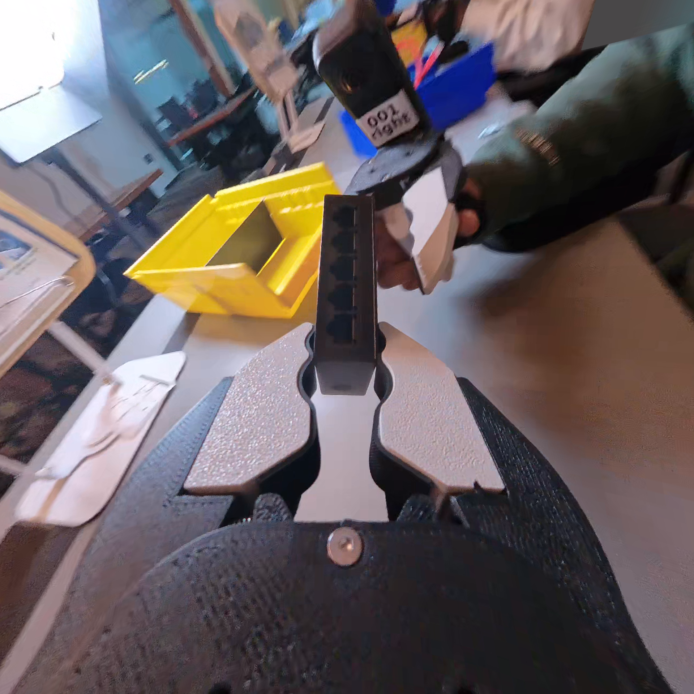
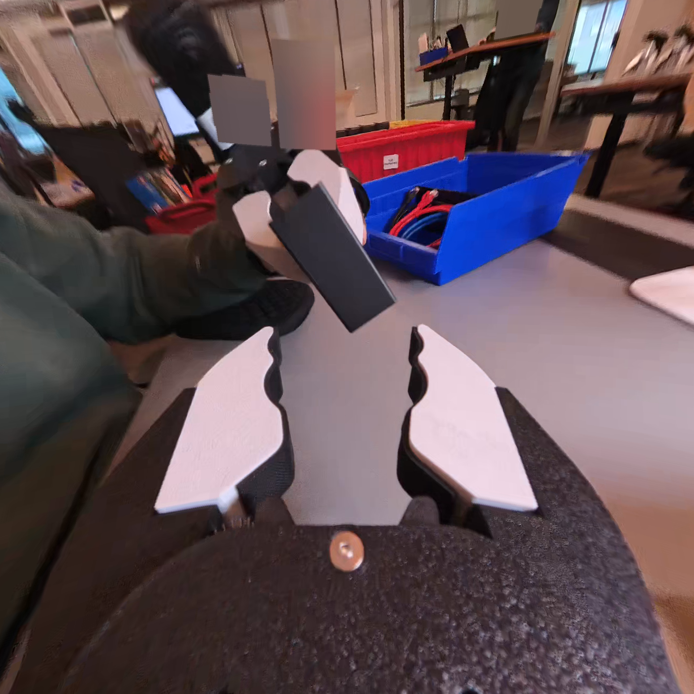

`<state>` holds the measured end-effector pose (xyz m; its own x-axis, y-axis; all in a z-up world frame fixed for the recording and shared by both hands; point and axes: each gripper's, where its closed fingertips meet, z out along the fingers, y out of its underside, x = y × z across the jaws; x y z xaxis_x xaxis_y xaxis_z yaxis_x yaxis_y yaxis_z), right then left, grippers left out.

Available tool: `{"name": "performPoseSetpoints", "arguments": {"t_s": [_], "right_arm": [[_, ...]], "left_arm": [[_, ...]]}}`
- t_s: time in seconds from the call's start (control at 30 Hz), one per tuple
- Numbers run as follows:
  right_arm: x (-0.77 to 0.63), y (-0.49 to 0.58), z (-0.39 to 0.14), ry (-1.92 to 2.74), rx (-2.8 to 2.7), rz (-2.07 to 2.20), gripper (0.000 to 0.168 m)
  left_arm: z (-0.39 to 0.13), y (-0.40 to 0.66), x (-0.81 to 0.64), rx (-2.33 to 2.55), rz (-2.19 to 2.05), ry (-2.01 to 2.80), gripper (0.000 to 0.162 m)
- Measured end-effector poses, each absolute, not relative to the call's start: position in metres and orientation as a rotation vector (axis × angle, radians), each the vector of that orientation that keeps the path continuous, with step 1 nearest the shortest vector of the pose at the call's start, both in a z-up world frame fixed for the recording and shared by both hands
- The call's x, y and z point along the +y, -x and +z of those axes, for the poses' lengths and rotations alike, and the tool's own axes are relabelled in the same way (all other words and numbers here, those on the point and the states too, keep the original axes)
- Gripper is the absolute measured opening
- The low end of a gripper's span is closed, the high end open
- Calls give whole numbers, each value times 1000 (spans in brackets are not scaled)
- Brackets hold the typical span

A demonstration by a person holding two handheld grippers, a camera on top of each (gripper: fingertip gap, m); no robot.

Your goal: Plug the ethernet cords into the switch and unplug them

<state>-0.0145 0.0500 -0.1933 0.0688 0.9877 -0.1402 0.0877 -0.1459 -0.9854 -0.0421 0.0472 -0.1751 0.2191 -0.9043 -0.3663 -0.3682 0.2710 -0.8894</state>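
My left gripper [image 1: 345, 338] is shut on the near end of a black switch [image 1: 345, 285] and holds it above the grey table, its row of empty ports facing the camera. In the right wrist view the same switch [image 2: 330, 255] shows its plain back, tilted, held by the left gripper [image 2: 300, 202]. My right gripper [image 2: 343, 330] is open and empty, just below the switch's free end. It also shows in the left wrist view [image 1: 424, 255], beside the switch's far end. Red and blue ethernet cords [image 2: 417, 221] lie coiled in a blue bin [image 2: 507, 210].
A yellow bin [image 1: 240, 263] stands on the table left of the switch. A red bin [image 2: 405, 146] sits behind the blue one. A flat white bag [image 1: 101, 432] lies near the table's left edge. A white object [image 2: 668, 293] lies at the right. My right fingertips sit around 4 cm from my left ones. The white object [image 2: 668, 293] is about equally far from each gripper, around 35 cm. It is also in sight in the left wrist view [image 1: 99, 489].
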Motion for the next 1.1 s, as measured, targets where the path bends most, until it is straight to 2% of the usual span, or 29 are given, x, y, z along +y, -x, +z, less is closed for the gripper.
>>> {"name": "performPoseSetpoints", "arguments": {"t_s": [0.17,0.33,0.37,0.47,0.63,0.73,0.8,0.9,1.0,1.1], "right_arm": [[31,14,-186,1243,-1313,996,68],[12,21,-174,1120,-1310,911,31],[13,20,-171,1117,-1293,922,31],[13,16,-169,1142,-1282,965,30],[25,11,-190,1303,-1416,830,29],[21,16,-193,1311,-1433,816,29],[11,23,-178,1230,-1372,912,29],[13,19,-156,1156,-1256,984,30],[21,11,-159,1190,-1251,954,52],[20,12,-165,1248,-1240,1054,52]], "left_arm": [[-170,37,21,1379,-941,1238,27],[-179,23,9,1377,-1090,1231,27],[-178,20,9,1344,-1130,1232,28],[-184,16,12,1316,-1172,1264,28],[-202,23,27,1418,-880,1357,30],[-221,19,27,1491,-803,1423,26],[-227,12,19,1511,-886,1416,25],[-207,8,14,1404,-1057,1363,25],[-185,15,16,1293,-1181,1303,25],[-181,16,19,1252,-1201,1308,25]]}}
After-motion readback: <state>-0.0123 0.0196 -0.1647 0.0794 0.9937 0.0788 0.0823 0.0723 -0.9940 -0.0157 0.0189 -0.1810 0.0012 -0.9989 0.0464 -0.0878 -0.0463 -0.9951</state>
